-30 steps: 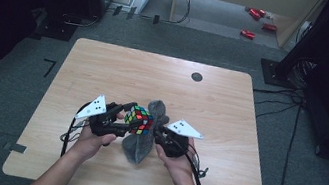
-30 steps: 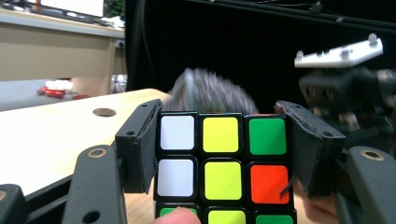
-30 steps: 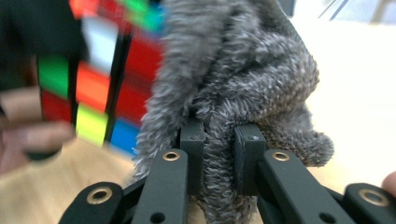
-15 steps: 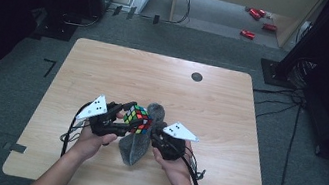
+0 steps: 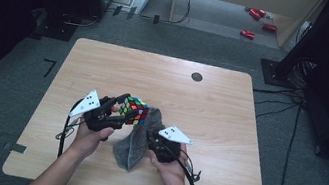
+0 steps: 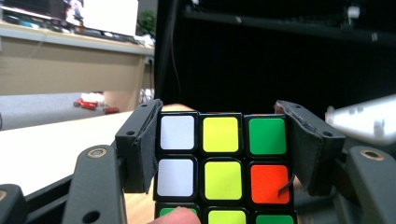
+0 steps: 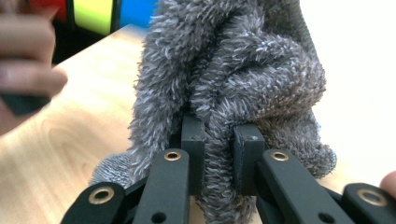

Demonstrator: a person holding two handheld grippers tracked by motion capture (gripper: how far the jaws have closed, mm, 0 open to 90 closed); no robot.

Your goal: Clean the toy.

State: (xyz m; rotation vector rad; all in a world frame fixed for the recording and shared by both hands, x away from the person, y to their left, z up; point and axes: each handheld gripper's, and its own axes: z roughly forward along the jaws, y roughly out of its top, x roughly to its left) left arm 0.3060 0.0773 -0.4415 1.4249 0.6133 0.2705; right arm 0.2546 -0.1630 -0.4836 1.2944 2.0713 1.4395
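Observation:
A multicoloured puzzle cube is held above the table, and my left gripper is shut on its two sides. In the left gripper view the cube shows white, yellow, green and orange squares between the black pads, with a fingertip touching its lower edge. A grey fluffy cloth hangs beside the cube and reaches down to the table. My right gripper is shut on a fold of that cloth, pinched tightly between the jaws.
The wooden table has a small dark round mark near its far edge. Red items lie on the floor beyond it. Dark equipment stands to the left and right of the table.
My right gripper has moved down and towards the person with the cloth, which now hangs lower and more bunched. The left gripper and cube have hardly moved.

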